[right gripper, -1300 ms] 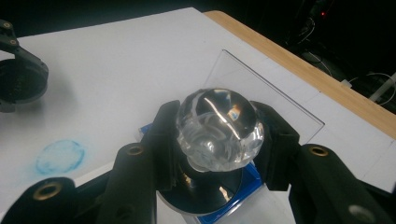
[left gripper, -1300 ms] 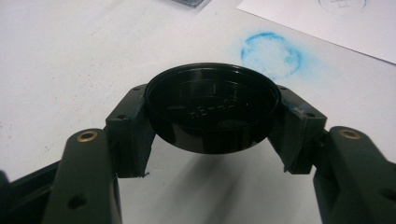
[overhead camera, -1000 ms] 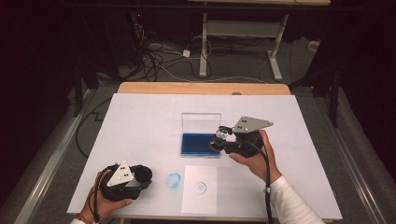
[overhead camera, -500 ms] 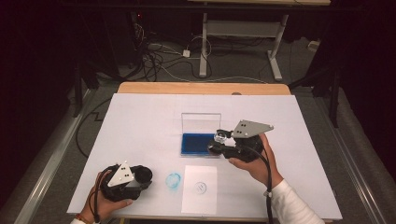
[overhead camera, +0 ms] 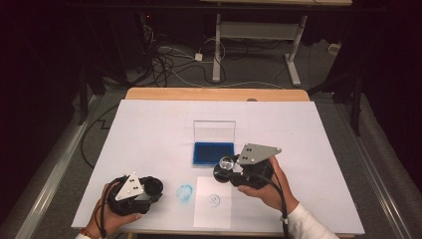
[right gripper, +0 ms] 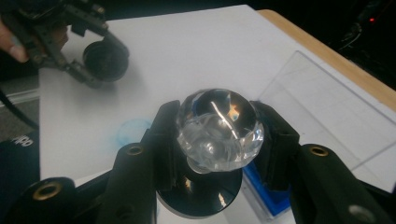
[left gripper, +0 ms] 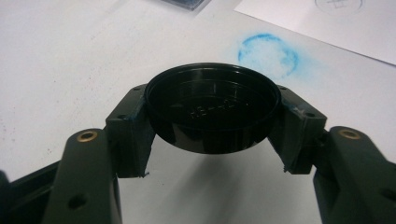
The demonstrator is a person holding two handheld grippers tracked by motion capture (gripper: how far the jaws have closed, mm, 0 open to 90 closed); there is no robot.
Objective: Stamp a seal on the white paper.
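My right gripper (overhead camera: 225, 170) (right gripper: 217, 140) is shut on a stamp (right gripper: 217, 126) that has a clear faceted knob (overhead camera: 227, 162) on a black round base. It hovers just in front of the blue ink pad (overhead camera: 213, 153) (right gripper: 266, 192), above the far edge of the white paper (overhead camera: 212, 204). The paper bears a faint round print (overhead camera: 214, 199). At the front left, my left gripper (overhead camera: 149, 188) (left gripper: 212, 126) is shut on a black round cap (left gripper: 212, 112) (overhead camera: 153, 186), with its hollow side facing the camera, low over the table.
The ink pad's clear lid (overhead camera: 214, 131) (right gripper: 322, 107) stands open behind it. A blue ink smudge (overhead camera: 184, 192) (left gripper: 268, 49) marks the white table cover (overhead camera: 149, 129) between the grippers. Beyond the wooden far edge (overhead camera: 214, 93) lie cables and desk legs.
My right gripper has drawn the stamp back from over the ink pad toward the paper and lower. The left gripper and its cap have stayed put.
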